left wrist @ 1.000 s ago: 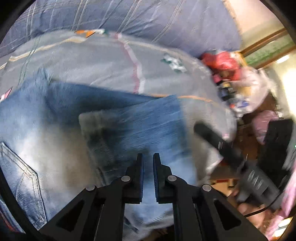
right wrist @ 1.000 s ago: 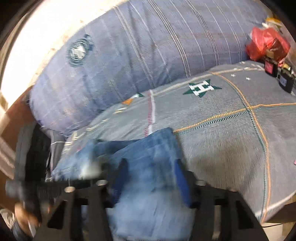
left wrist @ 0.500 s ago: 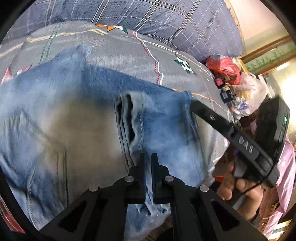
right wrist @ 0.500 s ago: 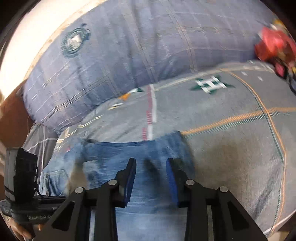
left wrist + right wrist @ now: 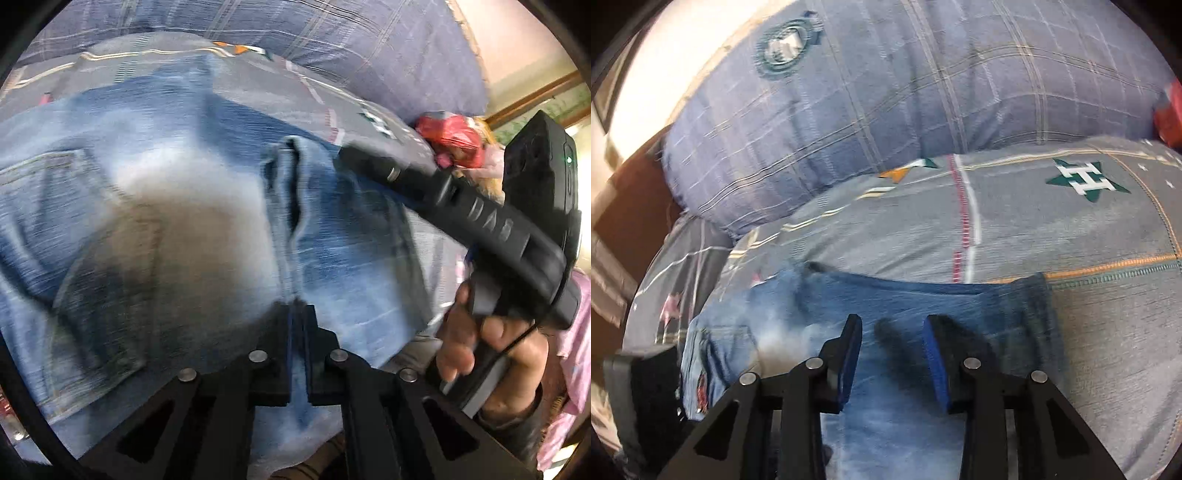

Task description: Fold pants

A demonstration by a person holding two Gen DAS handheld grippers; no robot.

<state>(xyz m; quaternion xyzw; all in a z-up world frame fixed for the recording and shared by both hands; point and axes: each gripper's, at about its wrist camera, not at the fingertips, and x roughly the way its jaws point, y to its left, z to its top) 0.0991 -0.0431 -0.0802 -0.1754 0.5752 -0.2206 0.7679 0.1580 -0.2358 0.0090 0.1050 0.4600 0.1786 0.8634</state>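
Blue jeans (image 5: 166,221) lie on the grey bedspread (image 5: 1071,229), one leg folded back over the seat. A back pocket shows at the left. A raised fold of the doubled leg (image 5: 291,206) runs straight into my left gripper (image 5: 299,332), which is shut on that denim. In the right wrist view the jeans (image 5: 923,295) spread beneath my right gripper (image 5: 892,350). Its blue pads stand apart above the cloth, with only a shadow between them. In the left wrist view the right gripper's fingers (image 5: 369,162) reach the hem's far corner, and a hand (image 5: 491,350) holds its handle.
A large blue checked pillow (image 5: 886,92) lies along the back of the bed. A red bag (image 5: 450,136) and clutter sit past the bed's right end. My left gripper's dark body (image 5: 646,387) shows at the lower left of the right wrist view.
Both grippers have travelled across the bed with the folded leg, which now lies further over the seat of the jeans. The right gripper has come much closer in the left view.
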